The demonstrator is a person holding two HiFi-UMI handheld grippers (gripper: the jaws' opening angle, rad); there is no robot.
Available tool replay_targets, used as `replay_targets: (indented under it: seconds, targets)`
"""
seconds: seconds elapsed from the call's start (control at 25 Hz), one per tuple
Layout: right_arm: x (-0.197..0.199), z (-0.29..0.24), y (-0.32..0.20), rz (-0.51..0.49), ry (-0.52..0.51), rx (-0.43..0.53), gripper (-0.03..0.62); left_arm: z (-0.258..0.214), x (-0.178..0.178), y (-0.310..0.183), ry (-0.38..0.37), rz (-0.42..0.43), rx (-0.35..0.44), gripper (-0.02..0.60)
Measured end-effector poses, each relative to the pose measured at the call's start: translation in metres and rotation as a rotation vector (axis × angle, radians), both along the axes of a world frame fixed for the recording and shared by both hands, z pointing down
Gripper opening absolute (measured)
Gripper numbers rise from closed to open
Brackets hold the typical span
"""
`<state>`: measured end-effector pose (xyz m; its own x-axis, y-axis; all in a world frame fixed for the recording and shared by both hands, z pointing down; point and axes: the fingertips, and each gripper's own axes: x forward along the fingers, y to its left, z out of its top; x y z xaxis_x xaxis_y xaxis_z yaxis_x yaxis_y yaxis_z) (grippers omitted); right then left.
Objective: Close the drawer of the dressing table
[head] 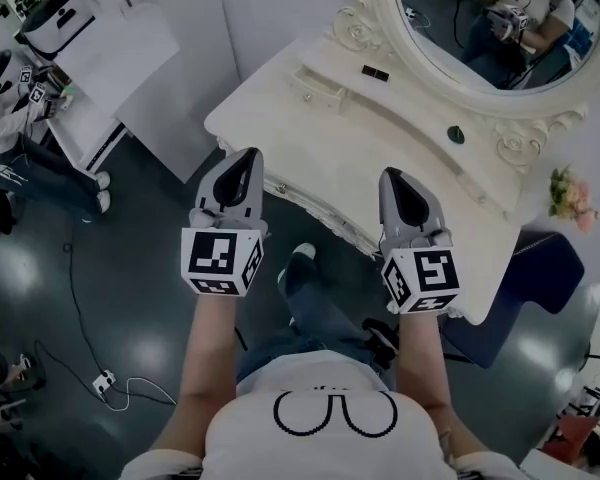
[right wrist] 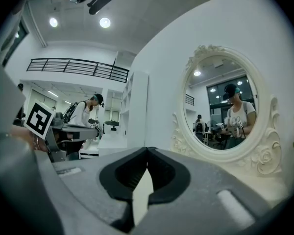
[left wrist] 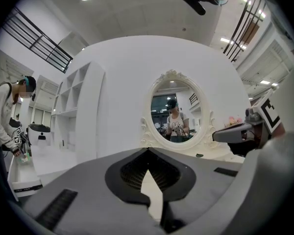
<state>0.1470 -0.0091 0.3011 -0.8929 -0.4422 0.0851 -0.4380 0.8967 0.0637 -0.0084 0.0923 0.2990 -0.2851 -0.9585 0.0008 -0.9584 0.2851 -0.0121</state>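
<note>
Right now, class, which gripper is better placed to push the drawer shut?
Left, probably. In the head view the left gripper sits nearer the small open drawer at the left end of the table; the right gripper faces its middle, farther off. Both are shut and empty.

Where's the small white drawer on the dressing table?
Head view: the small white drawer sticks out of the dressing table's raised back shelf at its left end, left of the oval mirror's frame.

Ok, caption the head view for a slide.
Left tool and right tool, both shut, before the white dressing table and oval mirror.
</note>
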Motion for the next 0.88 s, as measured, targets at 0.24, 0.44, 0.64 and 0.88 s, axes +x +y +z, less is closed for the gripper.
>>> replay_targets:
  seconds: [0.24, 0.44, 0.64, 0.88]
  targets:
    - [-0.056, 0.01, -0.031, -0.003, 0.0, -0.019, 0.002, 0.007, -0.05, -0.034, -0.004, 0.008, -0.023, -0.002]
    - [-0.094, 0.021, -0.072, 0.001, 0.032, -0.03, 0.002, 0.014, -0.091, -0.084, 0.014, 0.025, -0.034, -0.002]
    - [-0.124, 0.032, -0.122, 0.039, 0.052, -0.054, 0.002, 0.023, -0.128, -0.14, 0.022, 0.069, -0.059, -0.002]
    - [-0.157, 0.044, -0.159, 0.053, 0.073, -0.076, 0.002, 0.034, -0.158, -0.195, 0.026, 0.12, -0.097, -0.002]
